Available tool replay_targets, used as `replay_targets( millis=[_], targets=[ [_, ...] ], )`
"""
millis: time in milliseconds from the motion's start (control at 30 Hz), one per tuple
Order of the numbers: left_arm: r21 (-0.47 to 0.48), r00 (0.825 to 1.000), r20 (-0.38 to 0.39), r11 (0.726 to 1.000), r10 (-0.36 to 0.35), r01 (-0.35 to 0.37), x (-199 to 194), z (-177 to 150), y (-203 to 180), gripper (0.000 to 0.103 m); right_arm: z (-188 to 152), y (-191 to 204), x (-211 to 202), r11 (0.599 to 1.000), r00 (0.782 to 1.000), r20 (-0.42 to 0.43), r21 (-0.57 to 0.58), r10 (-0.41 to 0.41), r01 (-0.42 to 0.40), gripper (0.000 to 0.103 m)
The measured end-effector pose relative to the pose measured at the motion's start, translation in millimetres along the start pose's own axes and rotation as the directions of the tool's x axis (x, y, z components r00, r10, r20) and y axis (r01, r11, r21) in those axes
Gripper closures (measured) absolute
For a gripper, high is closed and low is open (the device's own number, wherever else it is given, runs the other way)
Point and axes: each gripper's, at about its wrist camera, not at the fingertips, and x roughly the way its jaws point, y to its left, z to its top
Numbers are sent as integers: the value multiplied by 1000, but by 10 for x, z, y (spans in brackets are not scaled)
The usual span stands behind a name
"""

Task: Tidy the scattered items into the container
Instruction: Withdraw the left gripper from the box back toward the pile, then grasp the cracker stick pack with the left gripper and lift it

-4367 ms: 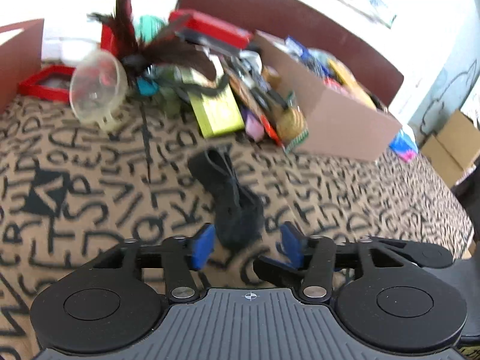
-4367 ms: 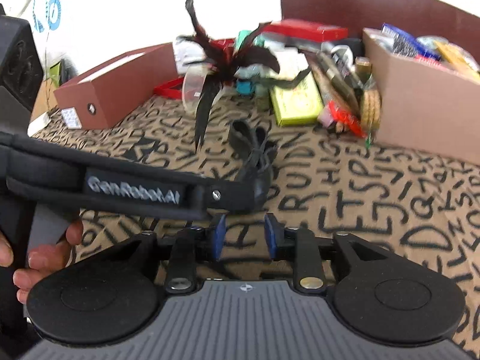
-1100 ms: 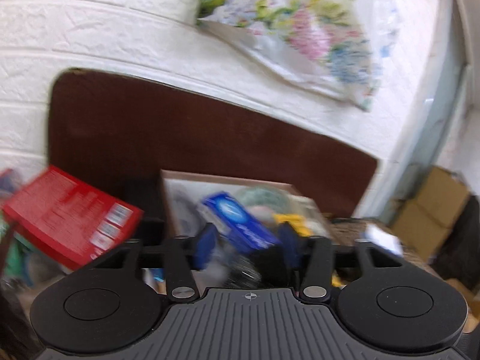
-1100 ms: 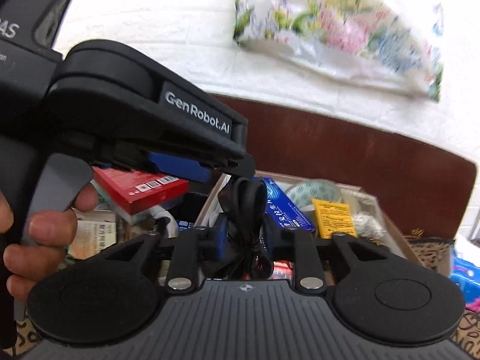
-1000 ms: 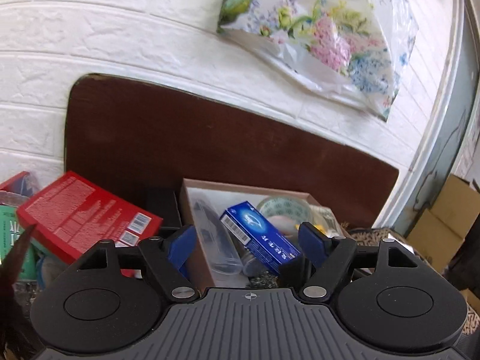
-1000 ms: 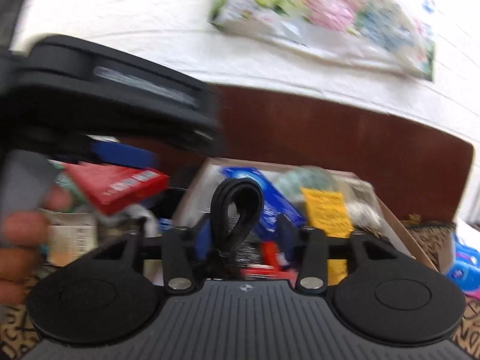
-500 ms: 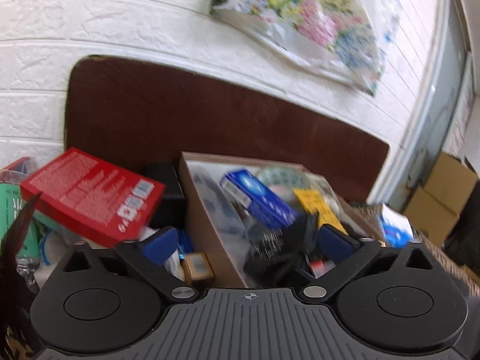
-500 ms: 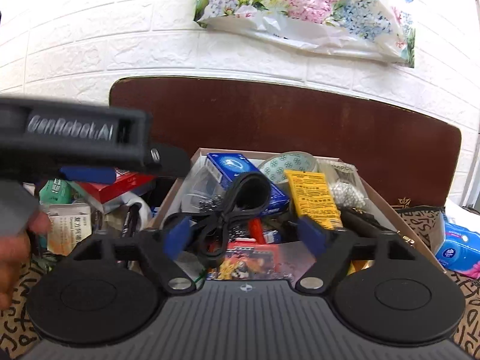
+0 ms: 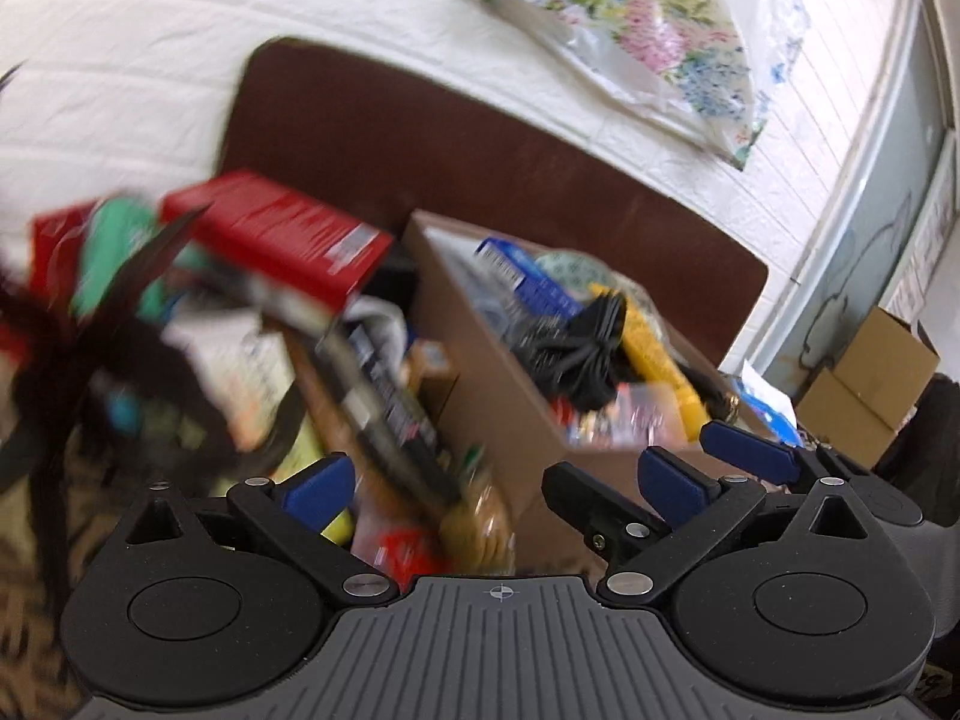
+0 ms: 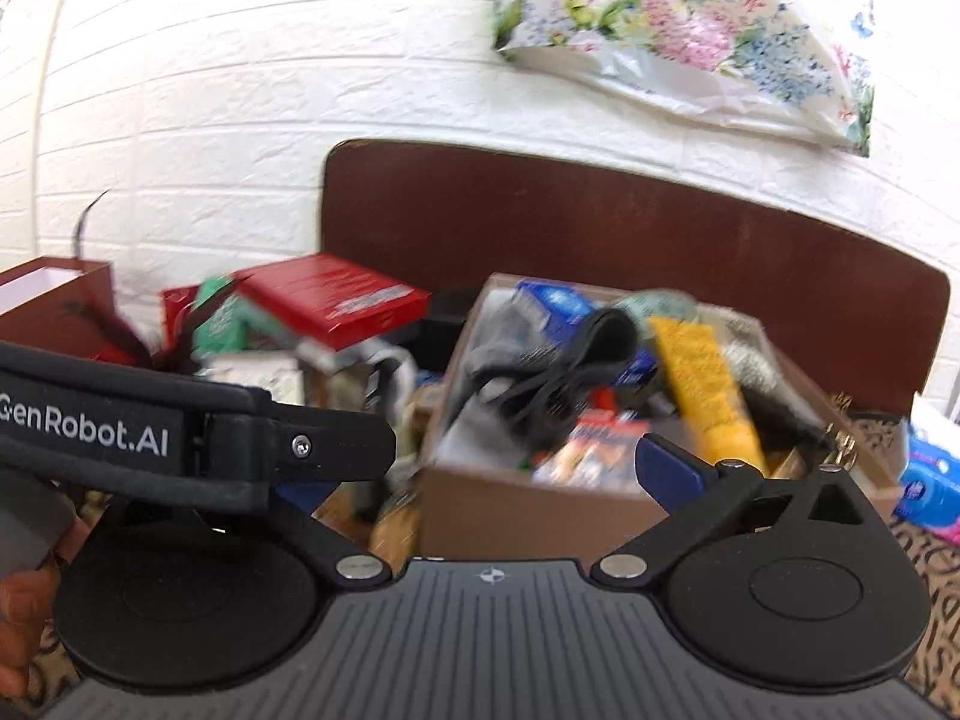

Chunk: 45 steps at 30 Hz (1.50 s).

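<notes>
A brown cardboard box (image 9: 480,414) (image 10: 510,504) holds several items. A black bundled cord (image 9: 576,348) (image 10: 552,372) lies on top of them. My left gripper (image 9: 495,483) is open and empty, in front of the box's left corner. My right gripper (image 10: 480,474) is open and empty, just short of the box's front wall. The right gripper's blue pads (image 9: 744,456) show at the right of the left wrist view. The left gripper's body (image 10: 180,438) crosses the left of the right wrist view and hides the right gripper's left finger.
A pile of loose items lies left of the box: a red box (image 9: 282,234) (image 10: 336,300), a dark feather (image 9: 72,348), green packets (image 10: 219,315) and a brown box (image 10: 48,306). A dark headboard (image 10: 600,228) stands behind. Cardboard boxes (image 9: 870,384) stand at far right.
Both grippers opened and let the black cord drop into the box. Both have since pulled back and lower, away from the box.
</notes>
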Motion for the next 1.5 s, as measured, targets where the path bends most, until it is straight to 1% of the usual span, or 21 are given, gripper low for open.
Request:
replay_targets(
  millis=[200,400,467,567,733,833,900,1000,1033,1100,1133,1200,1233,1267,1300,1333,1367,1400,1433,1467,1500],
  targets=[
    [-25,999,-27,999,21,-22,-270,-295,98,0,-214,305,-162,998,996,-51,19,67,-66,0],
    [-30,997,-40,998,60,-61,-413,-494,210,0,-368,483,-208,997,992,-101,20,70,-68,0],
    [-27,997,-33,997,76,-76,-429,-514,240,0,-402,510,-191,998,993,-108,12,55,-54,0],
    [-21,996,-21,996,88,-89,-413,-502,276,0,-427,539,-125,1000,993,-114,-14,7,-9,1],
    [-25,996,-34,997,78,-79,-301,-456,310,5,-439,564,-32,999,992,-120,-46,-26,20,9],
    [-23,997,-56,998,54,-55,-205,-411,303,10,-445,570,15,998,991,-128,-58,-31,23,17],
    [-19,997,-77,999,25,-26,-136,-363,283,17,-444,553,49,998,990,-136,-57,-34,27,26],
    [0,996,-92,1000,-14,14,-24,-276,226,25,-439,512,100,999,989,-142,-41,-39,34,35],
    [11,995,-96,1000,-17,19,20,-256,204,27,-437,501,118,999,989,-144,-37,-38,33,36],
    [35,995,-104,999,-11,14,119,-229,167,35,-431,484,151,999,989,-145,-32,-36,32,42],
    [41,994,-110,999,-2,7,171,-221,161,36,-428,479,168,999,989,-146,-32,-35,30,43],
    [28,992,-127,1000,9,-6,271,-211,178,47,-424,474,201,999,988,-149,-32,-28,24,52],
    [16,991,-135,1000,11,-9,310,-210,193,48,-423,472,219,999,988,-151,-31,-27,22,55],
    [3,990,-138,1000,14,-14,346,-210,209,52,-421,467,238,999,988,-151,-28,-27,23,60],
    [-7,990,-142,1000,17,-18,375,-210,223,52,-420,463,259,999,988,-154,-27,-28,25,65],
    [-11,990,-143,1000,22,-24,396,-211,232,52,-420,459,281,999,987,-157,-25,-28,24,67],
    [-12,989,-144,999,28,-30,415,-216,240,52,-421,453,308,1000,986,-163,-22,-24,21,72],
    [-12,989,-147,999,34,-36,431,-221,250,56,-422,447,334,1000,985,-170,-17,-19,17,82],
    [-11,988,-153,999,37,-40,451,-227,260,61,-424,440,357,1000,984,-178,-10,-12,10,87],
    [-11,986,-163,999,39,-41,469,-229,272,71,-423,434,367,1000,984,-181,-3,-6,6,90],
    [-10,985,-171,999,37,-40,477,-239,278,76,-421,433,362,1000,984,-179,1,-3,3,91]
  ],
)
